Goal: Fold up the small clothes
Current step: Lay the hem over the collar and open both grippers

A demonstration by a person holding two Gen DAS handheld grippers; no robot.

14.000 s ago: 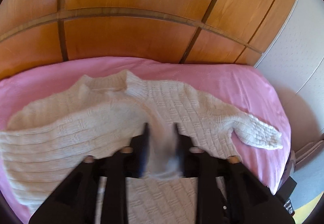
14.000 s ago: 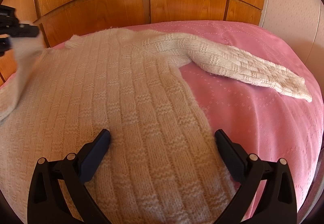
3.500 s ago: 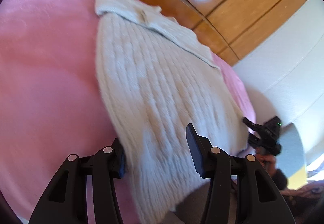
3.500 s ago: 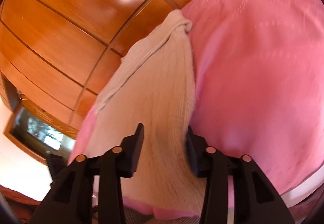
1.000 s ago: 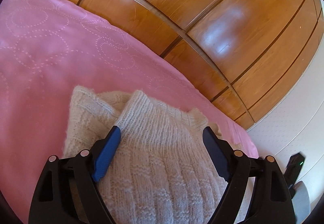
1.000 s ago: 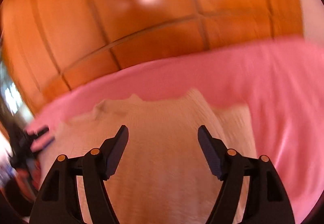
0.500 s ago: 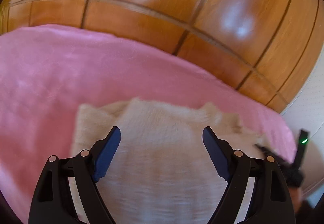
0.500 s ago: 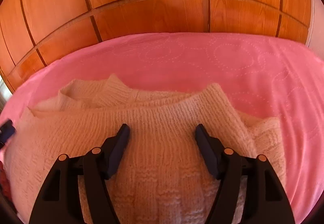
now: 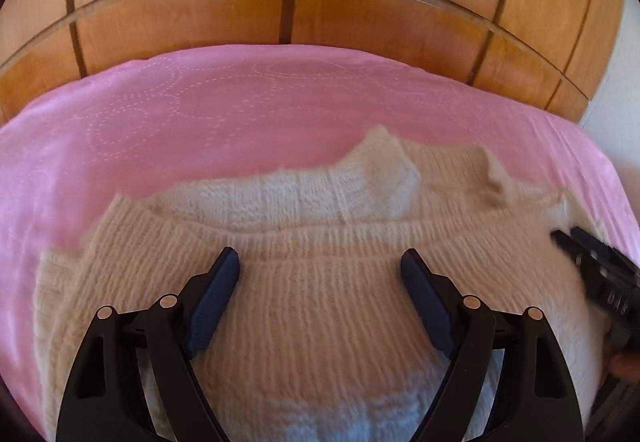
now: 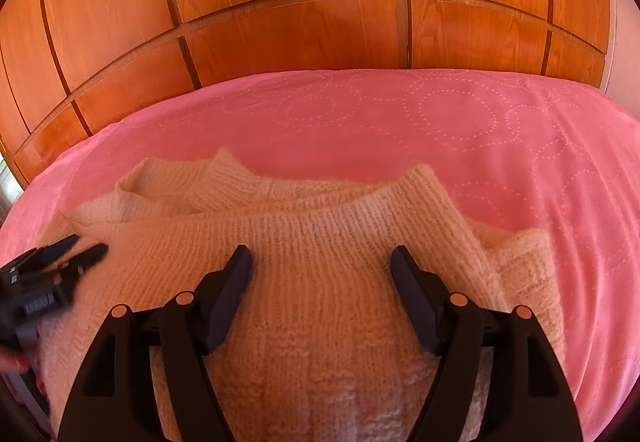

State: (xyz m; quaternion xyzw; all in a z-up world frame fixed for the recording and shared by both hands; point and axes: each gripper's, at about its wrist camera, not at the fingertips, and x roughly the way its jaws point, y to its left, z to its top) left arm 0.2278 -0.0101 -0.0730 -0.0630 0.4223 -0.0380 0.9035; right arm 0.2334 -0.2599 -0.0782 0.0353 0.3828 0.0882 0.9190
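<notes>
A cream knitted sweater (image 9: 320, 322) lies folded into a thick bundle on the pink bedspread (image 9: 200, 122), its ribbed hem on top and the collar (image 9: 380, 166) poking out behind. My left gripper (image 9: 320, 266) hovers over the top layer, jaws wide open, nothing pinched between the blue pads (image 9: 216, 282). In the right wrist view the same sweater (image 10: 320, 302) fills the foreground. My right gripper (image 10: 322, 262) is above it, its jaws opening, the knit beneath them and not clamped. Each gripper shows at the edge of the other's view: right gripper (image 9: 596, 274), left gripper (image 10: 48, 274).
A wooden panelled headboard (image 10: 300, 22) rises directly behind the bed. Bare pink bedspread (image 10: 500, 130) stretches beyond and to the right of the sweater. A white wall (image 9: 628, 82) sits at the far right. A person's fingers (image 10: 12, 362) hold the left gripper's handle.
The left gripper has swung sideways and rolled level over the sweater, so the right gripper now shows close by. The right gripper settled lower earlier, then stayed put.
</notes>
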